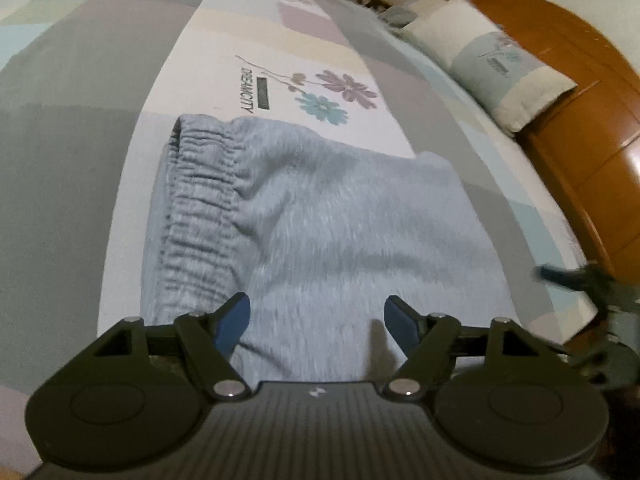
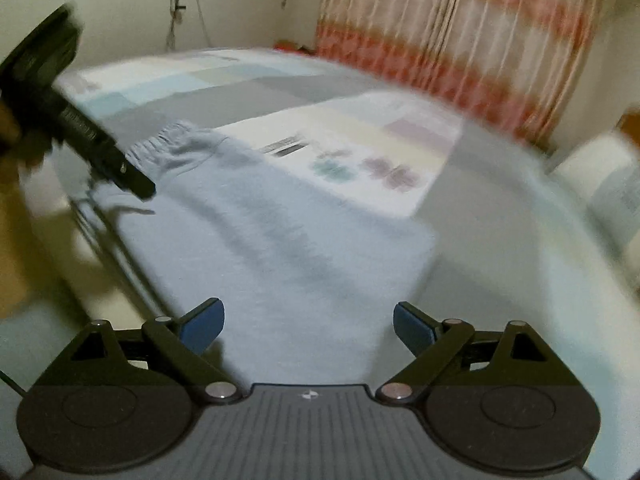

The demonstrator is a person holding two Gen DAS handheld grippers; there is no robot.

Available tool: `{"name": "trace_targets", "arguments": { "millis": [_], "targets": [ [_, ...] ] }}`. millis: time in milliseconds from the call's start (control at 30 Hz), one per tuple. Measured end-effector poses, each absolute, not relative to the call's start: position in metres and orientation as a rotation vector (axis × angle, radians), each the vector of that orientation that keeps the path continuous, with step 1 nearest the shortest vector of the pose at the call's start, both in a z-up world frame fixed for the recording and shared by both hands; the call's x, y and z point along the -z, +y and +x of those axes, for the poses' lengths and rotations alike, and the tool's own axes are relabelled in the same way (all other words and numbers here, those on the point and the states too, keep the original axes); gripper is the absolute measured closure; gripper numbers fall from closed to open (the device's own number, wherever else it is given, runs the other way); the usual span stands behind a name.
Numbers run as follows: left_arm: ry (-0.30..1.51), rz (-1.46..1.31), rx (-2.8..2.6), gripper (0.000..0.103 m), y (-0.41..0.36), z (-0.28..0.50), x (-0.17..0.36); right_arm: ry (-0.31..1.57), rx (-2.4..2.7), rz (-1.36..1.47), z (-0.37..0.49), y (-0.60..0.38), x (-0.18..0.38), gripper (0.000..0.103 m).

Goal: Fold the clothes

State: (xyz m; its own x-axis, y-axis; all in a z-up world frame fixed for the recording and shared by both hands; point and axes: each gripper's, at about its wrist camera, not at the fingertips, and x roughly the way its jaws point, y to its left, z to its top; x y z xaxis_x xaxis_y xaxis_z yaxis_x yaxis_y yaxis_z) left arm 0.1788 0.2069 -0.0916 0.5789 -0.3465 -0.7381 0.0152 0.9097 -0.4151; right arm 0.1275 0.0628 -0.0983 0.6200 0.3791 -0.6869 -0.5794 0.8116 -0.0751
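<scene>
Both claws, left (image 1: 316, 316) and right (image 2: 309, 322), gape empty above soft grey fleecy pants (image 1: 304, 208) with a ruched waistband (image 1: 200, 184). Patchwork sheet (image 1: 72, 92) beneath; the right view is blurred.

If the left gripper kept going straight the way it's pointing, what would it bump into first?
Most likely the grey garment lying on the bed; the open left gripper points down at it, with nothing visible between.

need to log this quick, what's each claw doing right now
left claw: open, holding nothing, above the grey pants.
right claw: open, holding nothing, also above the pants.
</scene>
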Motion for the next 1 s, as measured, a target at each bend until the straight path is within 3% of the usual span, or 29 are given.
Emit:
{"name": "trace_targets", "arguments": {
  "millis": [100, 433, 733, 800, 933, 1000],
  "targets": [
    [0.932, -0.383, 0.230, 0.028, 0.209, 0.170, 0.088, 0.870, -0.582, -0.176, 0.139, 0.051, 0.130, 0.010],
    [0.834, -0.232, 0.375, 0.024, 0.155, 0.217, 0.048, 0.750, -0.577, -0.087, 0.174, 0.041, 0.092, 0.012],
    [0.856, -0.271, 0.300, 0.023, 0.150, 0.278, 0.093, 0.802, -0.580, -0.075, 0.212, 0.062, 0.136, 0.014],
    [0.857, -0.292, 0.252, 0.030, 0.167, 0.276, 0.105, 0.790, -0.586, -0.081, 0.206, 0.059, 0.138, 0.014],
    [0.848, -0.349, 0.260, 0.029, 0.186, 0.264, 0.087, 0.791, -0.592, -0.089, 0.202, 0.056, 0.137, 0.013],
    [0.805, -0.312, 0.270, 0.026, 0.185, 0.258, 0.072, 0.788, -0.591, -0.089, 0.202, 0.059, 0.138, 0.008]
  ]
}}
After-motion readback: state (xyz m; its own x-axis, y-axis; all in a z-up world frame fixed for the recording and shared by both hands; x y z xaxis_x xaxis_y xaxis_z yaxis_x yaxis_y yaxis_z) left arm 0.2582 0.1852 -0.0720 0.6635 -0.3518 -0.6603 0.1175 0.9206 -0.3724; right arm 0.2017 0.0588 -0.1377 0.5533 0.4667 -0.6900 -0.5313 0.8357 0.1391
